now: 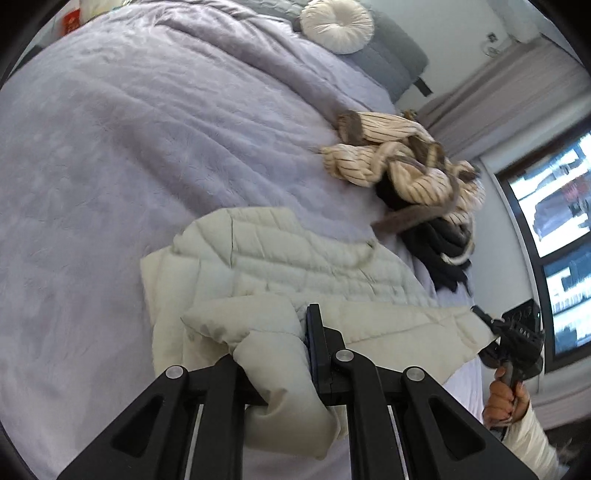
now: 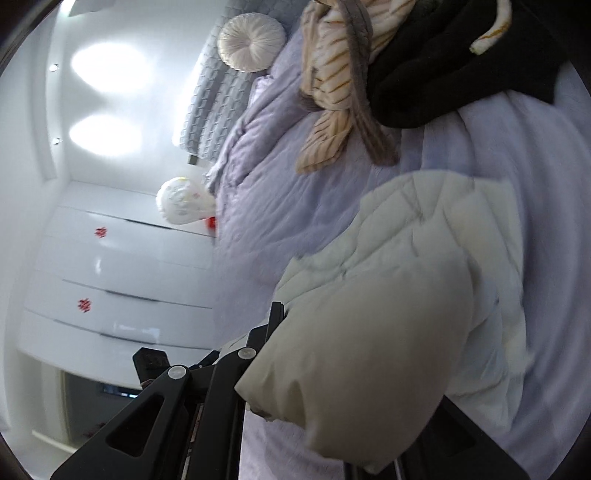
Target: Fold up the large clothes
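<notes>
A cream quilted puffer jacket (image 1: 280,266) lies on the lilac bed cover (image 1: 110,166), partly folded. My left gripper (image 1: 280,354) is shut on a padded edge of the jacket, which bulges between the fingers. My right gripper (image 1: 484,321) shows at the right of the left wrist view, shut on the jacket's other corner. In the right wrist view the jacket (image 2: 406,258) fills the lower right, and a thick fold of it covers my right gripper (image 2: 317,354); only one finger (image 2: 275,317) shows.
A heap of a cream striped garment (image 1: 399,162) and a black garment (image 1: 436,243) lies beyond the jacket, near the bed's right edge. A round white cushion (image 1: 338,24) leans on the grey headboard. White wardrobe doors (image 2: 110,280) stand beside the bed. A window (image 1: 554,206) is at right.
</notes>
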### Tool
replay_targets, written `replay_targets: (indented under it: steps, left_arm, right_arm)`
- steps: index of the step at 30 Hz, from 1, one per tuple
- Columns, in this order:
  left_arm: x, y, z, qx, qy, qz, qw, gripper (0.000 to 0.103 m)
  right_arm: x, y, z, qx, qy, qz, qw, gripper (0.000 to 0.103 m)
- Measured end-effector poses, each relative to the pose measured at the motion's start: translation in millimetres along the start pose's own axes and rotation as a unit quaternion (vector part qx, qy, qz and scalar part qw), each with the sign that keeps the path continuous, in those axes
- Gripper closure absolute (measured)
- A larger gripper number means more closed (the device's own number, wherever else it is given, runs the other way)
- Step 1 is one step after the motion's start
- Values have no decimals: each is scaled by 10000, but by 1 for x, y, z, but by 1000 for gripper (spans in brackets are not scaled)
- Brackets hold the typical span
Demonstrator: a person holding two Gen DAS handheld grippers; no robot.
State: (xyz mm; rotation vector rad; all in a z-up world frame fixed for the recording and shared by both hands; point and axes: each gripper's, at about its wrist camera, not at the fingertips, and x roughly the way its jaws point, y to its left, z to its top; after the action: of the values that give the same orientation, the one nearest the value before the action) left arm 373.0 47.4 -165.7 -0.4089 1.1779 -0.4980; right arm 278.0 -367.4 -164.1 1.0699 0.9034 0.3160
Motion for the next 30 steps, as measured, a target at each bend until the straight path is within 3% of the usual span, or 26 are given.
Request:
replay_targets:
  steps: [8,10,12,14,15,17,18,19,23,26,28,30]
  left_arm:
    - [64,24,13,-256,377,694,9966,90]
    - [65,22,10,-147,383,830,9957,74]
    - [60,17,8,32,293,969,9949,38]
    - [52,10,6,220,197,1145,9930,27]
    - [48,7,5,320,159,1262,9914,27]
    - [38,2,5,461,67,1517,9873,27]
    - [31,1,5,489,15,1546,9868,27]
    - [21,-2,5,519,-116,1571,9862,27]
    - [-12,-10,5,533,-604,1535,9849,27]
    - [-17,-17,3,653,-663,1397,9858,27]
    - [-7,-21,1,762,-589,1403,9854,27]
    - [13,-23,1,817,-502,1547,9833,27]
  right_arm:
    - [43,-53,22,203,154,-559,9981,93]
    - [47,-59,23,314,164,-598,9976,93]
    - [47,-59,23,295,172,-633,9974,93]
    - [48,-57,25,242,203,-677,9972,90]
    - [48,-56,26,217,216,-709,9970,84]
    - [45,-50,27,177,196,-735,9969,58]
    - [41,-46,29,147,156,-700,9973,37]
    - [37,-41,29,109,120,-674,9976,33]
    - [16,-14,31,-359,73,-729,9967,33]
    - [1,2,28,-933,-32,-1386,9859,36]
    - [0,4,25,-1199,14,-1814,9761,90]
    - [5,-1,24,-1304,124,-2165,9675,92]
